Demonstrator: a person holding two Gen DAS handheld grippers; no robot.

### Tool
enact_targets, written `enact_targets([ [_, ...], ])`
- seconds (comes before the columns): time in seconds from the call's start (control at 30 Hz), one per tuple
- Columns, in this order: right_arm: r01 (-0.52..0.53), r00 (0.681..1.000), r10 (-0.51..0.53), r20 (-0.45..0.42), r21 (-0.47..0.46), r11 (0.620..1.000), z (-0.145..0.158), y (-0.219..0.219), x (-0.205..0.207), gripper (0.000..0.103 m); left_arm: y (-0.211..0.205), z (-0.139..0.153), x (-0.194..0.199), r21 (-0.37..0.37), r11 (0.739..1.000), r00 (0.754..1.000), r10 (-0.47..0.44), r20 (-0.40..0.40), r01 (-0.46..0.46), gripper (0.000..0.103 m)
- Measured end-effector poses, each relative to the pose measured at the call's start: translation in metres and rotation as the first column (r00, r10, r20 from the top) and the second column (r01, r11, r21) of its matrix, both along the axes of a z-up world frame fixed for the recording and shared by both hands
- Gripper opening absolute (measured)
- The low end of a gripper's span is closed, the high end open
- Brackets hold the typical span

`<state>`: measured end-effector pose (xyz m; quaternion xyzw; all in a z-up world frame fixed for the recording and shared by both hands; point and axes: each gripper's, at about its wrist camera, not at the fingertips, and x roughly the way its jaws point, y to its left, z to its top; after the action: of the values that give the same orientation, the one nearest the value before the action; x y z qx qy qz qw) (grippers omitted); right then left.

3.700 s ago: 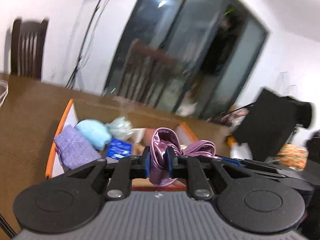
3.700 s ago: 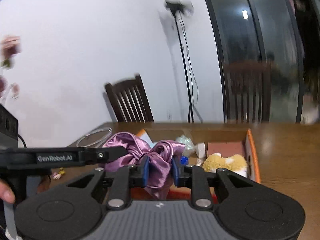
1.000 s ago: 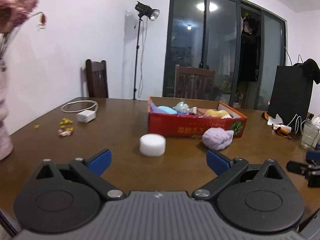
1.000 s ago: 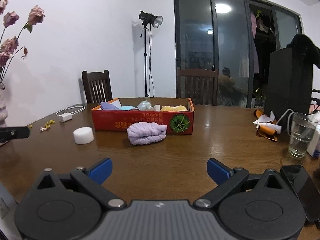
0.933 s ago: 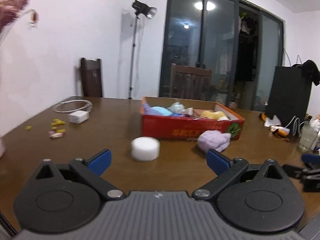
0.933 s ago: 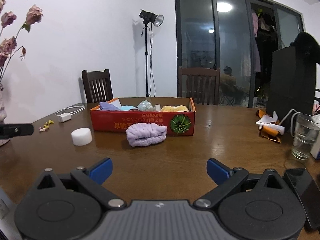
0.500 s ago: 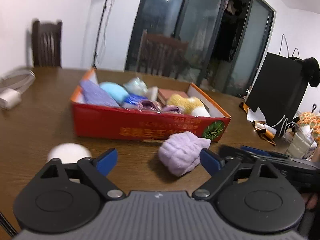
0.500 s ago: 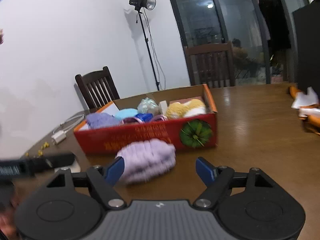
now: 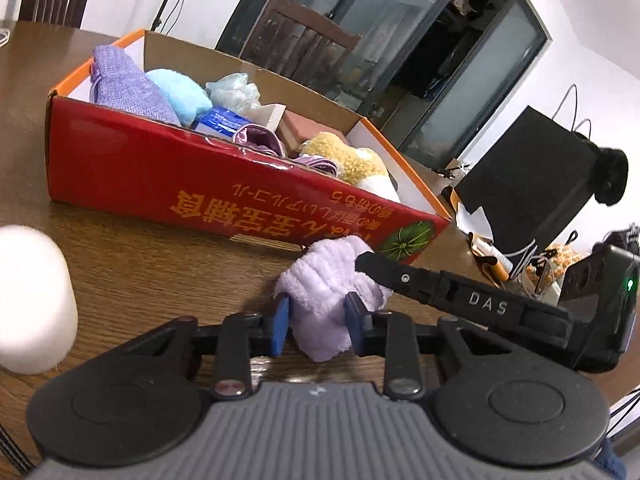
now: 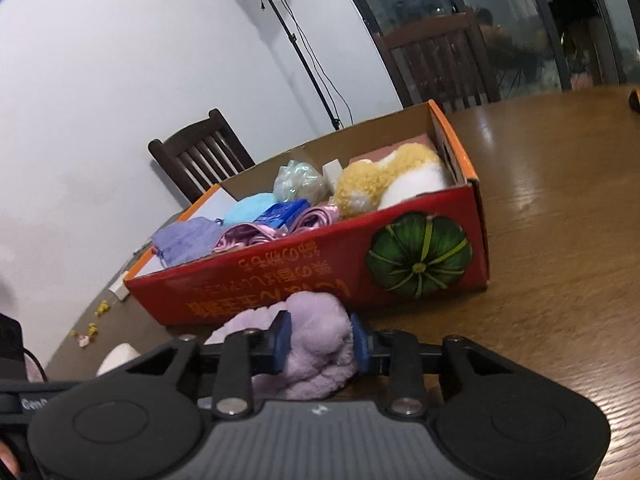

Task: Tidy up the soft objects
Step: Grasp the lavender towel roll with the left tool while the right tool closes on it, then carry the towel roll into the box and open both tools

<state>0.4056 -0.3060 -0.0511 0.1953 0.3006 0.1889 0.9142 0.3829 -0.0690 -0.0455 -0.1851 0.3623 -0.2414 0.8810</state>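
A lilac fluffy cloth [image 9: 324, 276] lies on the brown table just in front of the red cardboard box [image 9: 160, 184]. My left gripper [image 9: 317, 322] is closing, its blue pads pressing the cloth's near end. My right gripper [image 10: 320, 340] is closing too, with the same lilac cloth [image 10: 316, 320] squeezed between its pads. One of its black fingers [image 9: 400, 276] reaches in from the right. The box [image 10: 320, 268] holds a purple pouch [image 9: 120, 84], a light blue plush [image 9: 180, 92], pink satin cloth [image 10: 248, 240] and a yellow and white plush [image 10: 384, 184].
A white foam cylinder [image 9: 28, 300] stands on the table left of the cloth. Petals [image 10: 92, 320] and a white charger [image 10: 118, 288] lie further left. A black bag [image 9: 532, 172] and clutter sit to the right. Dark chairs [image 10: 200, 156] stand behind the table.
Both grippers came forward and down to the lilac cloth by the box, tilting as they went. Their jaws went from wide open to pinching the cloth.
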Motion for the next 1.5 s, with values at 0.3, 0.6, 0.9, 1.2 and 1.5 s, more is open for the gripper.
enact_targets([
  [0.3, 0.014, 1.0, -0.014, 0.008, 0.013, 1.0, 0.007, 0.002, -0.083, 0.018, 0.009, 0.009, -0.054, -0.036, 0.999, 0.999, -0.036, -0.041, 0.034, 0.024],
  [0.6, -0.026, 0.999, 0.025, 0.028, 0.066, 0.997, 0.025, 0.003, -0.185, 0.02, 0.037, 0.026, -0.127, -0.133, 0.99, 0.997, -0.062, -0.054, 0.055, 0.024],
  [0.9, 0.011, 0.997, -0.011, 0.072, -0.009, 1.0, 0.04, 0.005, -0.221, 0.035, 0.044, 0.027, -0.158, -0.074, 0.997, 0.999, 0.003, -0.041, -0.006, 0.072],
  [1.2, 0.055, 0.996, -0.054, 0.073, -0.012, 0.998, 0.038, -0.001, -0.229, 0.047, 0.039, 0.031, -0.174, -0.05, 0.998, 1.0, -0.028, -0.009, 0.028, 0.078],
  [1.5, 0.069, 0.997, -0.068, -0.023, 0.061, 0.996, 0.008, -0.002, -0.2, 0.047, 0.021, 0.016, -0.148, -0.027, 0.999, 0.999, -0.032, -0.038, 0.031, 0.066],
])
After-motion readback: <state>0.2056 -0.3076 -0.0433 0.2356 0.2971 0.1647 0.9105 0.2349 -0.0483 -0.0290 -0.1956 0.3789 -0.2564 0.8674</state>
